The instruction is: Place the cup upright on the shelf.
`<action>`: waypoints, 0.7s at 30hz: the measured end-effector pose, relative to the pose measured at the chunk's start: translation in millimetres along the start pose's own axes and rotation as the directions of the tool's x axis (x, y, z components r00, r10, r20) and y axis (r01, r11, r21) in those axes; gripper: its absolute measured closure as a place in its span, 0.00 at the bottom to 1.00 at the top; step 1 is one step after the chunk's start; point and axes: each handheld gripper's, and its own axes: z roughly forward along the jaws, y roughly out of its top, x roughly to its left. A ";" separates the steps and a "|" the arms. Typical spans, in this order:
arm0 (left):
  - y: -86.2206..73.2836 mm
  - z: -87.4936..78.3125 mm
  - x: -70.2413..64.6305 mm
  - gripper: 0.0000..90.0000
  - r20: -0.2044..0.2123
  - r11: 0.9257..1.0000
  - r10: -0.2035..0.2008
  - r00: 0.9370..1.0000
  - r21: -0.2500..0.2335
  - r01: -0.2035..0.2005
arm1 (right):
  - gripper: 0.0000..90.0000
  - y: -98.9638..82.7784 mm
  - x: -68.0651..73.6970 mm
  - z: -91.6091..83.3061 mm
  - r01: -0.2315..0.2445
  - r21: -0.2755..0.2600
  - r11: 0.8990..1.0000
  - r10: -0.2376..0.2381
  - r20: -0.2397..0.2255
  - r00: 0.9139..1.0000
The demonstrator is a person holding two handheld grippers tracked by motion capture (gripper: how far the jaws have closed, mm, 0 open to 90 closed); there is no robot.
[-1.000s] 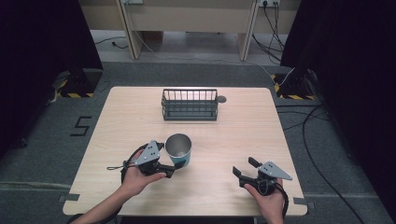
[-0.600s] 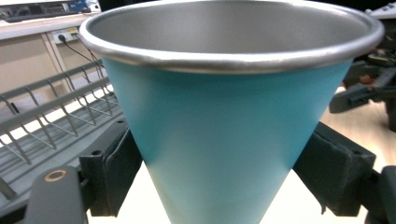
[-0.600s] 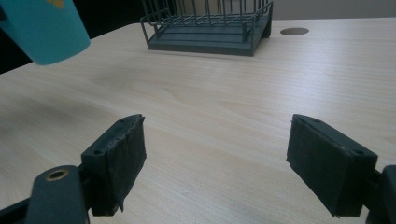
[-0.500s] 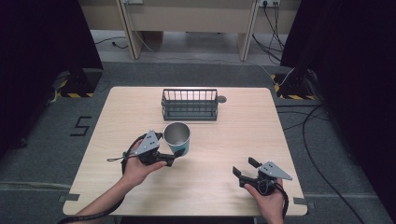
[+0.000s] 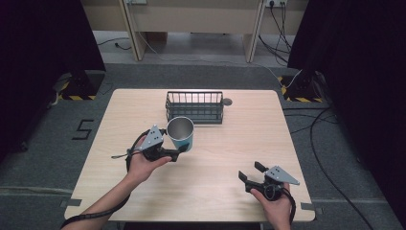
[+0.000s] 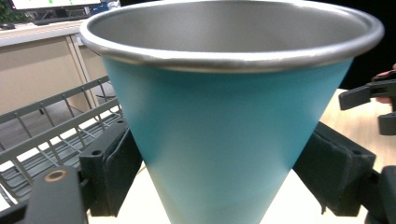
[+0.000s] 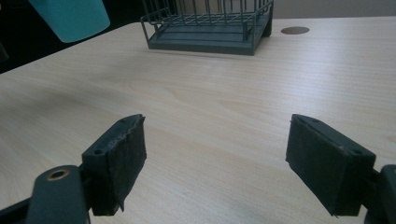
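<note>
- The left tool (image 5: 176, 154) is closed on the lower part of a teal cup (image 5: 181, 134); in the left gripper view its two black jaws press against opposite sides of the cup (image 6: 233, 135) near the narrow base.
- The cup is lifted clear of the tabletop (image 5: 210, 187); in the right gripper view its teal bottom (image 7: 70, 17) hangs above the wood at the top left.
- The cup is a tapered cone with a steel inner wall and a rolled metal rim, wide mouth up, narrow end down. Its long axis runs close to vertical, and from the high view the open mouth faces up.
- The left hand (image 5: 143, 163) holds the left tool from the person's side, with the jaws pointing toward the far right of the tabletop.
- The right tool (image 5: 250, 173) has its jaws spread wide apart and holds nothing; in the right gripper view bare wood lies between its pads (image 7: 121, 161).
- The right hand (image 5: 275, 199) holds it low near the front right part of the tabletop, well apart from the cup.
- A dark wire basket (image 5: 195, 106) sits on the far middle of the tabletop, just beyond the cup; in the left gripper view its wire wall (image 6: 56, 130) is behind and to the left of the cup.
- A small round disc (image 5: 227, 101) is set in the tabletop just beside the basket's right end.
</note>
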 end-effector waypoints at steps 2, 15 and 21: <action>0.7 1.4 1.5 0.21 -0.001 1.000 0.000 1.000 0.001 0.000 | 0.23 0.0 0.0 0.0 -0.001 0.000 1.000 0.001 0.000 1.000; 6.4 11.4 13.4 0.21 -0.028 1.000 -0.004 1.000 0.004 0.004 | 0.23 0.0 0.3 0.1 0.002 0.002 1.000 -0.002 -0.001 1.000; 11.9 15.7 18.1 0.21 -0.039 1.000 -0.007 0.999 -0.004 0.007 | 0.23 0.0 0.4 0.0 0.001 0.002 1.000 -0.001 -0.001 1.000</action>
